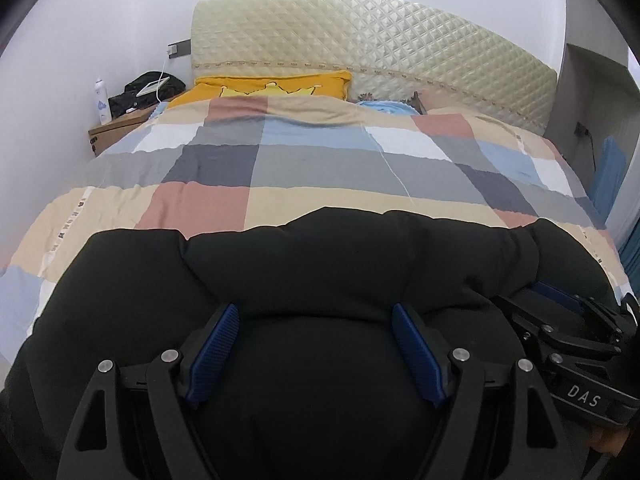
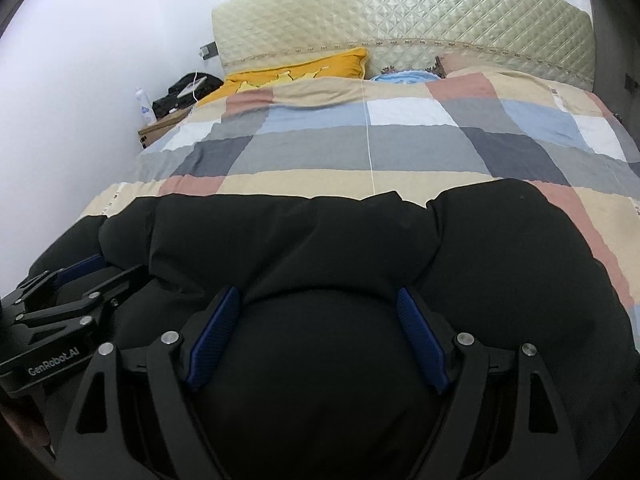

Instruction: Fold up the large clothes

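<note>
A large black padded jacket (image 1: pixel 320 264) lies in a puffy bundle on the near end of the bed; it also fills the lower half of the right wrist view (image 2: pixel 320 248). My left gripper (image 1: pixel 316 312) has its blue-padded jaws wide apart, with a thick bulge of the jacket between them. My right gripper (image 2: pixel 318 294) stands the same way, jaws wide around a bulge of the jacket. Whether either is squeezing the fabric is unclear. Each gripper shows in the other's view: the right one at the right edge (image 1: pixel 560 304), the left one at the left edge (image 2: pixel 80 272).
The bed has a checked quilt (image 1: pixel 320 160), a yellow pillow (image 1: pixel 276 84) and a quilted cream headboard (image 1: pixel 380 40). A bedside cabinet (image 1: pixel 116 128) with a white bottle (image 1: pixel 102 100) and a black bag stands at the far left, against the wall.
</note>
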`<state>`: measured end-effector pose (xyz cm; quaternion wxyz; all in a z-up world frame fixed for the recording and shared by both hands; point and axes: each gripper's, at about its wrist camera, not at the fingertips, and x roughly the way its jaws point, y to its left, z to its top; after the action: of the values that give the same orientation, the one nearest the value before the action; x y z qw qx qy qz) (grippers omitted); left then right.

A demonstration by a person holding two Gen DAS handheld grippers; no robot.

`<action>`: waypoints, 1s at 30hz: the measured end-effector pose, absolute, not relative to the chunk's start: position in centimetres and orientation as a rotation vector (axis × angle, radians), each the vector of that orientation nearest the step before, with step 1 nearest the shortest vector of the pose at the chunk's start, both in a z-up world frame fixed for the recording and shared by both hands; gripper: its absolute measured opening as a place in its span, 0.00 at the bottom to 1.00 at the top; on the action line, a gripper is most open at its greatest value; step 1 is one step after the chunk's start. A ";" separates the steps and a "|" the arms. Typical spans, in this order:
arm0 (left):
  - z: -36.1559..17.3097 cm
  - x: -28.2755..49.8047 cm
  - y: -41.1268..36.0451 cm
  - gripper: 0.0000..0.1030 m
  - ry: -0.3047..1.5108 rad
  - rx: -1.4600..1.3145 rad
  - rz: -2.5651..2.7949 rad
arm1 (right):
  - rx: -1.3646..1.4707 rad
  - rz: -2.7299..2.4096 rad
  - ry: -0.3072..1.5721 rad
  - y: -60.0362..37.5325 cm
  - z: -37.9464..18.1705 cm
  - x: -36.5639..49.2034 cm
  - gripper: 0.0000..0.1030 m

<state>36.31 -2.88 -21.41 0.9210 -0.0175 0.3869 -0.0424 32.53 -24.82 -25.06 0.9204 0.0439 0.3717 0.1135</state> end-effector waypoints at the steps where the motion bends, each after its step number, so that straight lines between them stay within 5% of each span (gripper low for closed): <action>1: -21.2 36.0 -2.8 0.76 0.791 -0.039 -0.088 | 0.095 0.240 0.759 -24.9 -25.0 32.2 0.78; 15: -16.2 31.5 2.8 0.76 0.717 -0.108 -0.066 | 0.060 0.246 0.696 -27.3 -20.4 29.6 0.79; 30: -20.5 33.3 8.2 0.76 0.811 -0.224 -0.048 | 0.097 0.249 0.804 -30.3 -24.3 32.1 0.79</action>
<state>33.27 8.24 -20.49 0.9125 -0.1087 0.3937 -0.0234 32.05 -30.33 -24.27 0.9117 0.0471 0.3899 0.1208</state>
